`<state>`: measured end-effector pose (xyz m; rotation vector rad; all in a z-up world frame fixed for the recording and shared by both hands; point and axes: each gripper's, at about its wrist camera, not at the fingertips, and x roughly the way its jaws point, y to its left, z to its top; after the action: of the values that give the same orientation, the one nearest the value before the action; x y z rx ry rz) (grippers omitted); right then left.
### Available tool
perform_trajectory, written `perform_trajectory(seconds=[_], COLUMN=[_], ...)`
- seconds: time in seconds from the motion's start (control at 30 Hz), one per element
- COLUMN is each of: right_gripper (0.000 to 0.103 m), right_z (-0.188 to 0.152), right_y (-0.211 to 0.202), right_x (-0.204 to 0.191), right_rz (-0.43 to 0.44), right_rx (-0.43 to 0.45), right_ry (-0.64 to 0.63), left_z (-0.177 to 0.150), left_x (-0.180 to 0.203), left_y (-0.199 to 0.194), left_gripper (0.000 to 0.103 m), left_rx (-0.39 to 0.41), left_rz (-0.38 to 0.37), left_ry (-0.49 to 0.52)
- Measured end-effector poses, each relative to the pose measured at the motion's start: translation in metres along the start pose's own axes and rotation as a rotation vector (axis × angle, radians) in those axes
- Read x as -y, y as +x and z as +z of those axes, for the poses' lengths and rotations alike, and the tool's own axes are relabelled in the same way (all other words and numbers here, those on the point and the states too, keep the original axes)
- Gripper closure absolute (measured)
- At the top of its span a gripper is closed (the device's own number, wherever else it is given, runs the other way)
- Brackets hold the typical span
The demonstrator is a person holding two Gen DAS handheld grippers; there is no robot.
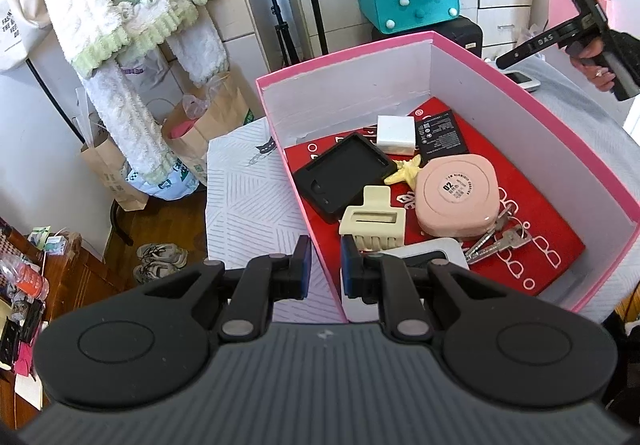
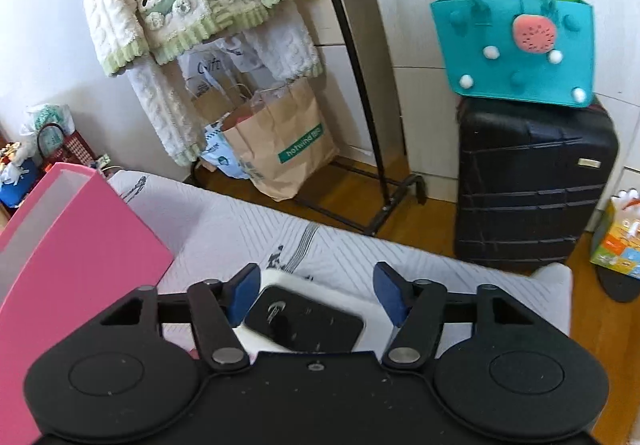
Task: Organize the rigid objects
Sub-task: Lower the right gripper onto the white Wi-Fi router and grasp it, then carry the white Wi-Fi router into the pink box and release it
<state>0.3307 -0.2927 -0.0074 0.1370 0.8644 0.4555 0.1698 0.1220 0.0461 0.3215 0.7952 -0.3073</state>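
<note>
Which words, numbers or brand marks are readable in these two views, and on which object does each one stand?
"02": round label on the pink rounded plastic case in the pink cardboard box; its smaller print is unreadable.
"Gift": white paper bag behind the brown ones.
Green band on the brown paper bag: white lettering, too blurred to be sure.
Black flat card: print too small.
White tote bag: text cut off.
</note>
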Motion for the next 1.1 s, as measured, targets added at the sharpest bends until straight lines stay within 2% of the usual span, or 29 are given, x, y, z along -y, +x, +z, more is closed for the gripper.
perform_trajectory(seconds=[0.17, 0.37, 0.57, 0.77, 0.97, 1.03, 1.1], right_gripper=[0.045, 0.045, 0.044, 0.038, 0.036, 0.036, 0.038], right_z=[0.003, -0.012, -0.039, -0.047, -0.04, -0.039, -0.038], right_y=[0.016, 0.001, -0.023, -0.029, -0.018, -0.014, -0.012], right_x=[0.009, 0.015, 0.0, -0.024, -0.041, -0.048, -0.053], right_rz=[0.052, 0.162, 0.153, 0.082, -0.049, -0.086, -0.135], right_rx=[-0.054, -0.117, -0.127, -0.122, -0.153, -0.158, -0.154], right_ry=[0.017, 0.068, 0.004, -0.092, -0.11, -0.152, -0.155], left_z=[0.002, 0.003, 0.003, 0.003, 0.003, 0.002, 0.001], left_x=[0.0, 0.0, -0.001, -0.001, -0.001, -0.002, -0.003], left_y=[0.004, 0.006, 0.006, 0.006, 0.007, 0.007, 0.006], left_gripper=[0.089, 0.089, 0.089, 0.089, 0.089, 0.089, 0.089], left_rx=[0.0, -0.004, -0.005, -0.005, -0.005, -0.006, -0.009], left_rz=[0.012, 0.016, 0.02, 0.02, 0.02, 0.018, 0.018], left_ry=[-0.023, -0.034, -0.033, -0.032, -0.031, -0.027, -0.018])
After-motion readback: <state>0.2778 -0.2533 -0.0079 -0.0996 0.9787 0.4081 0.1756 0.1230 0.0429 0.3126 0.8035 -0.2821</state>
